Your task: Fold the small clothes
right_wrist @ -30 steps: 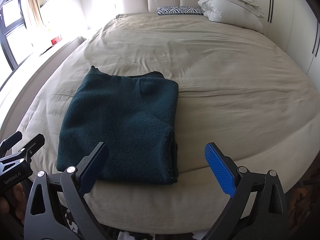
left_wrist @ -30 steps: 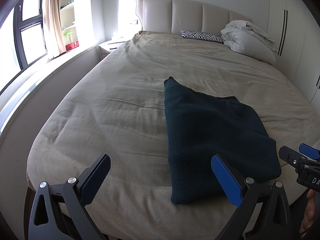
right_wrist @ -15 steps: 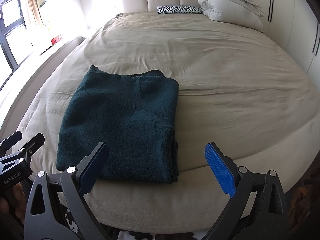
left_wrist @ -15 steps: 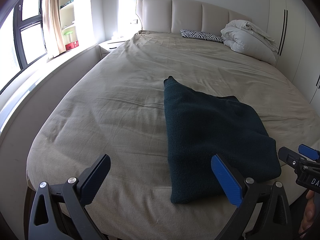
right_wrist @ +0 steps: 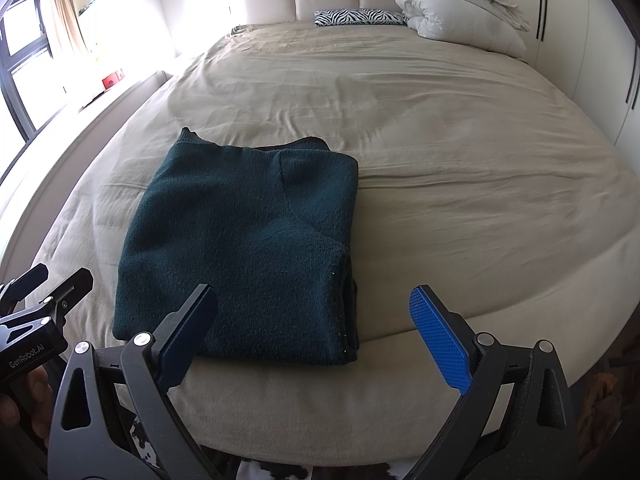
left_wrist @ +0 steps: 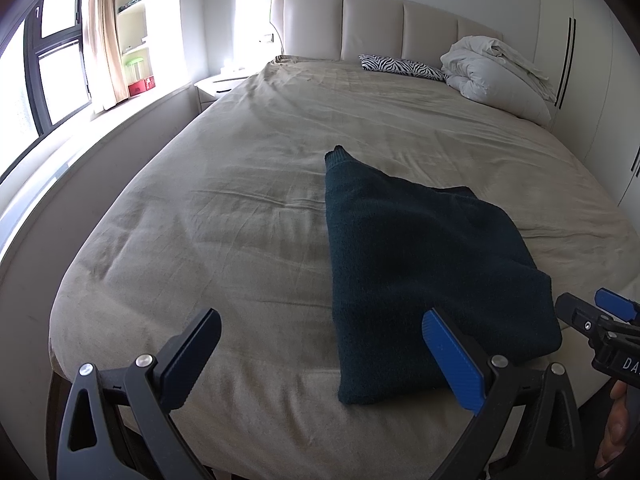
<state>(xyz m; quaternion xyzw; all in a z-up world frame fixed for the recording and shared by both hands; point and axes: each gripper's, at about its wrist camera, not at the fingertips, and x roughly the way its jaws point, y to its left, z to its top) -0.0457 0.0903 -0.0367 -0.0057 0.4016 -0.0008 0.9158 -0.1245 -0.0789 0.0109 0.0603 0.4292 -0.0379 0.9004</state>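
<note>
A dark teal knit sweater (left_wrist: 420, 264) lies folded into a rectangle near the front edge of the beige bed (left_wrist: 260, 184); it also shows in the right wrist view (right_wrist: 248, 248). My left gripper (left_wrist: 320, 356) is open and empty, held above the bed's front edge, left of the sweater's near corner. My right gripper (right_wrist: 314, 336) is open and empty, just in front of the sweater's near right edge. The right gripper shows at the left wrist view's right edge (left_wrist: 592, 320), and the left gripper at the right wrist view's left edge (right_wrist: 44, 292).
A zebra-print pillow (left_wrist: 404, 66) and a bundled white duvet (left_wrist: 492, 72) lie by the padded headboard (left_wrist: 380, 24). A nightstand (left_wrist: 216, 88) and window ledge run along the left. White wardrobes (left_wrist: 592, 60) stand at the right.
</note>
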